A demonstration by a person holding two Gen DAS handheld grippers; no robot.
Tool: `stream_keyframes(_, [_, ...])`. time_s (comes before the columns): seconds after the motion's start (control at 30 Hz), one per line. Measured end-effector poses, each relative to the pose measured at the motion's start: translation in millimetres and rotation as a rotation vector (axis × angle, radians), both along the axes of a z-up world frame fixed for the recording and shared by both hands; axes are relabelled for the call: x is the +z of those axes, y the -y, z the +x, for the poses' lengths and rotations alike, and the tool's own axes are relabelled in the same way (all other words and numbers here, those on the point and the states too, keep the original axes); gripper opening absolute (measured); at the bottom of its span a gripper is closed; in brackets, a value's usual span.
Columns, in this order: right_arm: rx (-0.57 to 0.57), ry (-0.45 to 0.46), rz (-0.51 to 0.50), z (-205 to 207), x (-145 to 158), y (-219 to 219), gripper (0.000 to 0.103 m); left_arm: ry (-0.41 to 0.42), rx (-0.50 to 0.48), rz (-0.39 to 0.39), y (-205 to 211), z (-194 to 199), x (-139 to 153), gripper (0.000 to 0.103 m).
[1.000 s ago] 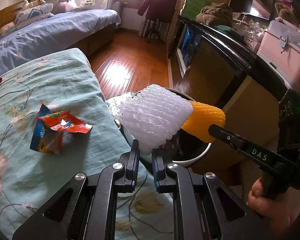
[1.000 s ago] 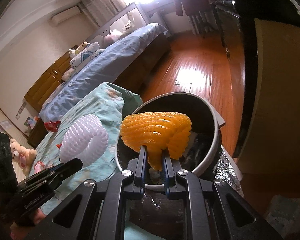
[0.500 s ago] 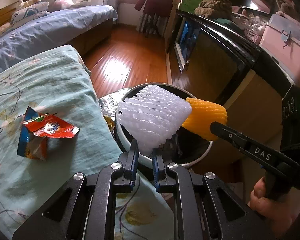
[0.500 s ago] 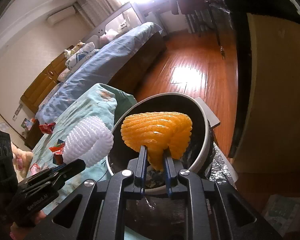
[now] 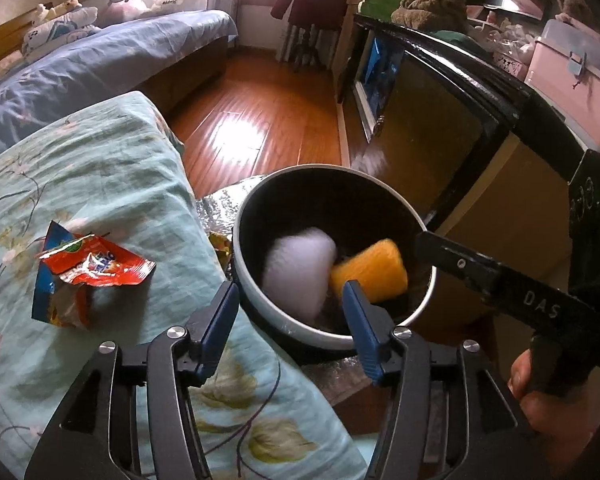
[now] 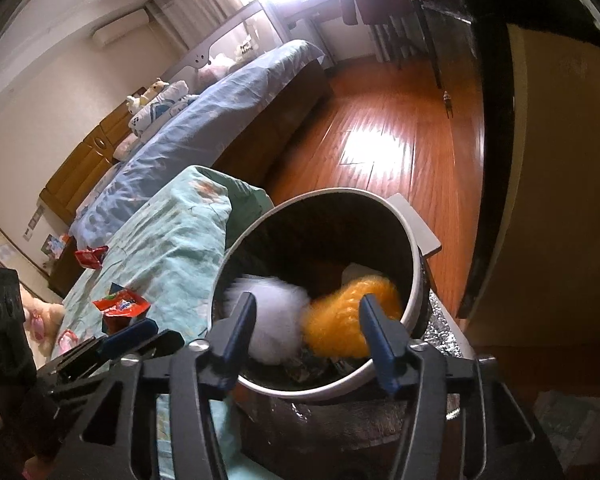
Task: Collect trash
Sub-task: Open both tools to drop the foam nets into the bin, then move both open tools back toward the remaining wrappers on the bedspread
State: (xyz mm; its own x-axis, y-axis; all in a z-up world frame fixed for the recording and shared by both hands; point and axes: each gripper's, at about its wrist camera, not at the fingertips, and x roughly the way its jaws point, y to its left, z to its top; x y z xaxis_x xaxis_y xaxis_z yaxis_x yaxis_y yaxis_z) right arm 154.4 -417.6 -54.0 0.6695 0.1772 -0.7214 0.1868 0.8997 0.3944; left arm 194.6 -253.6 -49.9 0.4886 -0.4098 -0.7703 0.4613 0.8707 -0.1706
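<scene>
A bedroom with a blue-covered bed (image 5: 100,60) at far left and a sunlit wooden floor (image 5: 260,120) beyond. Nearer, a teal floral cloth (image 5: 100,184) covers a raised surface; a crumpled red snack wrapper (image 5: 88,268) lies on it. Just right of the cloth's edge stands a round bin (image 5: 300,332) with a dark liner, holding a blurred white foam net (image 5: 298,276) and, touching it, an orange foam net (image 5: 370,272). The left gripper (image 5: 290,312) and right gripper (image 6: 304,328) hover over the bin, fingers spread wide, empty. A dark cabinet (image 5: 440,100) fills the right.
</scene>
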Motion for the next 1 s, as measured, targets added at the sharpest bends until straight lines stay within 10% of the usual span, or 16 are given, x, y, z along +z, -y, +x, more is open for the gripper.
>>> stream_keyframes(1.0, [0.151,0.031,0.055,-4,15,-81,0.091,0.018,0.280,-0.077,-140,-38,5,0.060])
